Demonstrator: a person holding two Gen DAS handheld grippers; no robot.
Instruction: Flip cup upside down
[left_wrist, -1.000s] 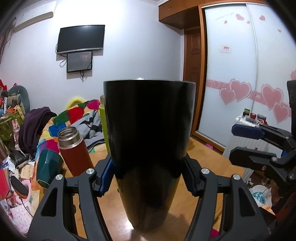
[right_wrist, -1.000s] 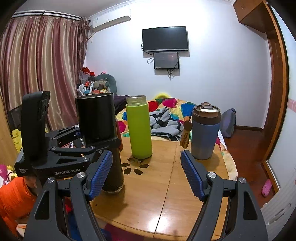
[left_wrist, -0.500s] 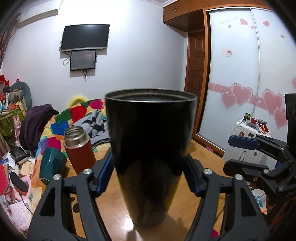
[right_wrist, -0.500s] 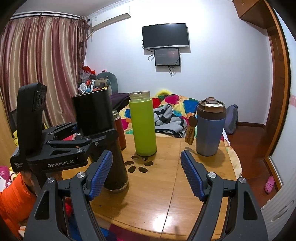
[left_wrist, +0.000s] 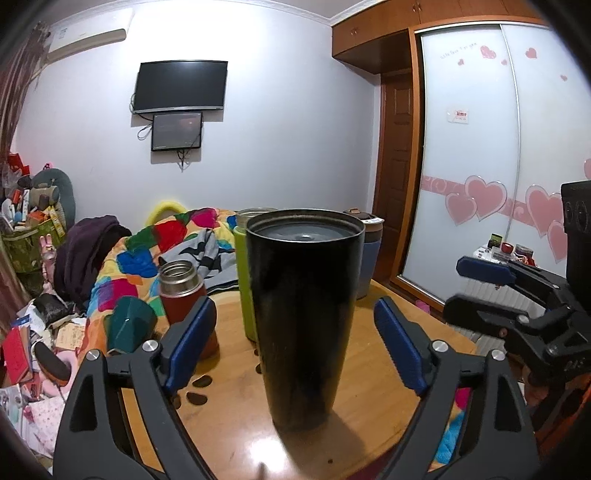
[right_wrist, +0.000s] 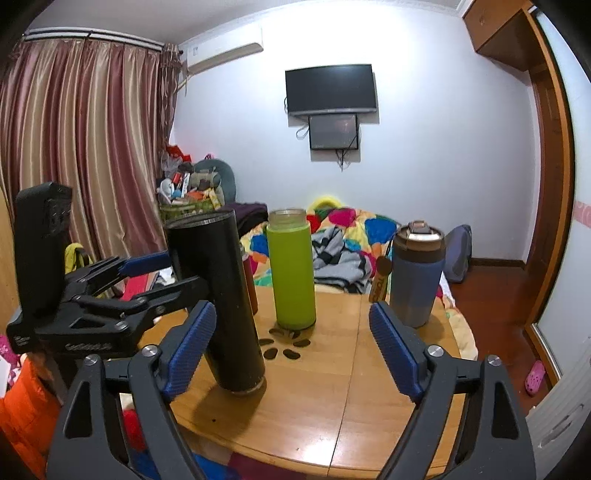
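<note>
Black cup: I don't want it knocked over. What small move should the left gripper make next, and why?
Probably draw the left gripper straight back. Its jaws stand open, clear of the black cup, which stands unsupported on the table.

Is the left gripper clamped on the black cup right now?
No: the left gripper is open, with gaps between both blue pads and the black cup.

Glossy black cup (left_wrist: 303, 317), polished wooden table (right_wrist: 325, 373), ribbed blue gripper pads (right_wrist: 392, 349)
</note>
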